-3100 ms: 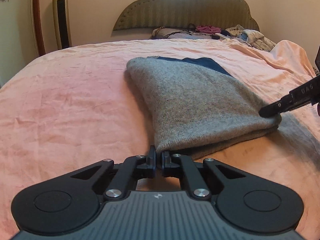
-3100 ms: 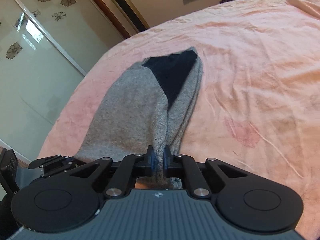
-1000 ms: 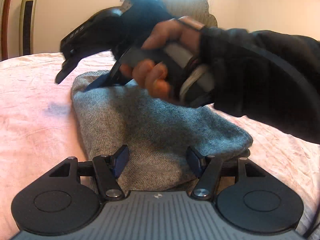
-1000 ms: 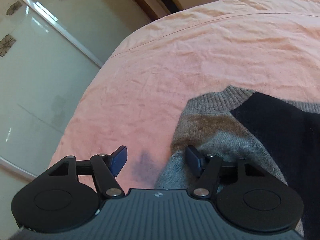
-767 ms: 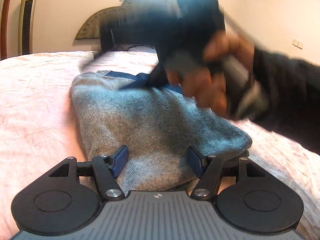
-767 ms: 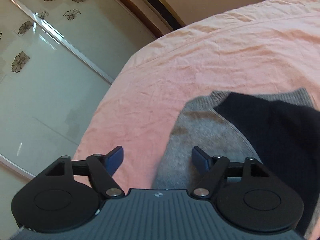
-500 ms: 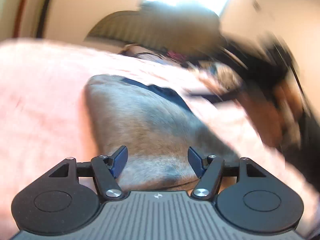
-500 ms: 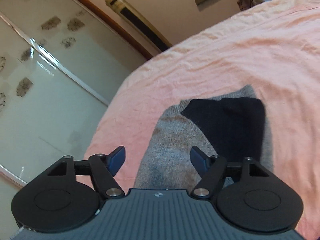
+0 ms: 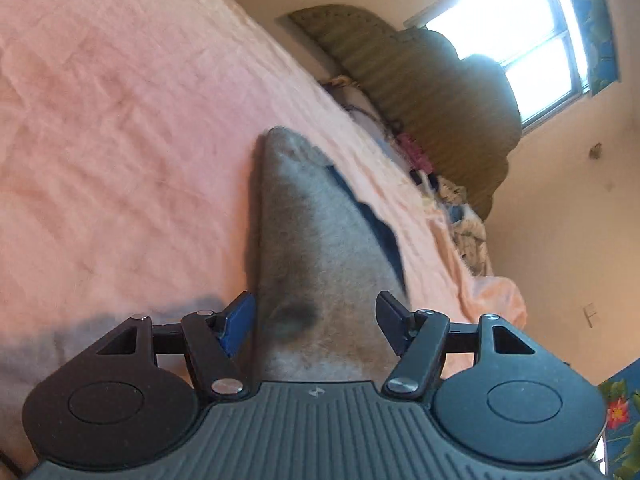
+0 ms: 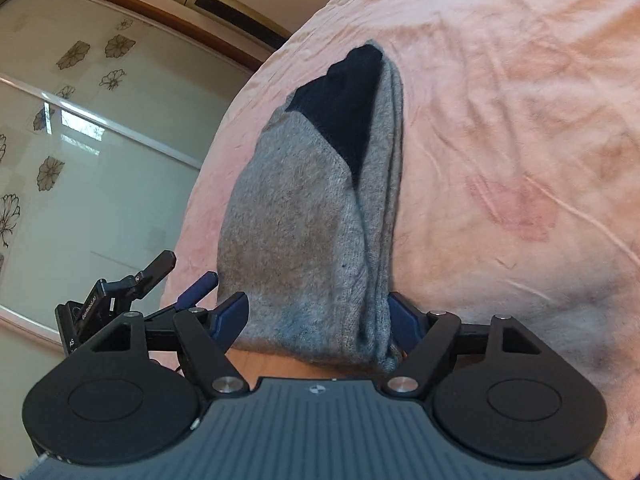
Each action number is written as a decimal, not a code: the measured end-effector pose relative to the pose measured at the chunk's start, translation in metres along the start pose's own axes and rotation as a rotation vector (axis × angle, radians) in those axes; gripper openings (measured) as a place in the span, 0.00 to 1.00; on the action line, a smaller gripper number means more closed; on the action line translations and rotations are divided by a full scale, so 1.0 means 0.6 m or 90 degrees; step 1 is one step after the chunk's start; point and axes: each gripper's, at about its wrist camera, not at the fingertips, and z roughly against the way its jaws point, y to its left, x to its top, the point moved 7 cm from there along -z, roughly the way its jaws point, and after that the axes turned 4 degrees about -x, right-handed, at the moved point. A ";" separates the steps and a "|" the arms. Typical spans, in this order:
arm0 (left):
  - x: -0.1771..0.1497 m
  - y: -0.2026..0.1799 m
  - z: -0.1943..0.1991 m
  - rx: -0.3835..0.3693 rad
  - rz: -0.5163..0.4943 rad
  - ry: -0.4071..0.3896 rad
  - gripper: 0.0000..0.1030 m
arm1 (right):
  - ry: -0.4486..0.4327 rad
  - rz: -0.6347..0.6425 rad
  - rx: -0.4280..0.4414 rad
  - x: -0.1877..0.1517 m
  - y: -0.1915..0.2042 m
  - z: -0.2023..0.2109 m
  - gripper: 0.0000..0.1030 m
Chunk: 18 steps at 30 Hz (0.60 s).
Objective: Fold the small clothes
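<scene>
Right wrist view shows the right tool (image 10: 316,322) and left tool (image 9: 316,322) both spread apart, the right's jaws just closing slightly, straddling the folded grey knitted garment with a navy panel (image 10: 312,216) on the pink bed sheet (image 10: 500,120), so the next move likely calls for clamping its near edge.

Grey knit sweater (image 10: 296,220) with navy panel, pink bedspread (image 9: 120,128), olive ribbed headboard (image 9: 432,92), frosted wardrobe door (image 10: 80,152) with flower motifs

Both wrist views low, close, tilted, sharing grey sweater (image 9: 320,240) on bed (image 10: 520,120)
</scene>
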 end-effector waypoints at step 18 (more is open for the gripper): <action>-0.073 -0.045 0.032 0.112 -0.259 0.096 0.17 | 0.040 0.122 -0.059 -0.043 0.010 0.011 0.21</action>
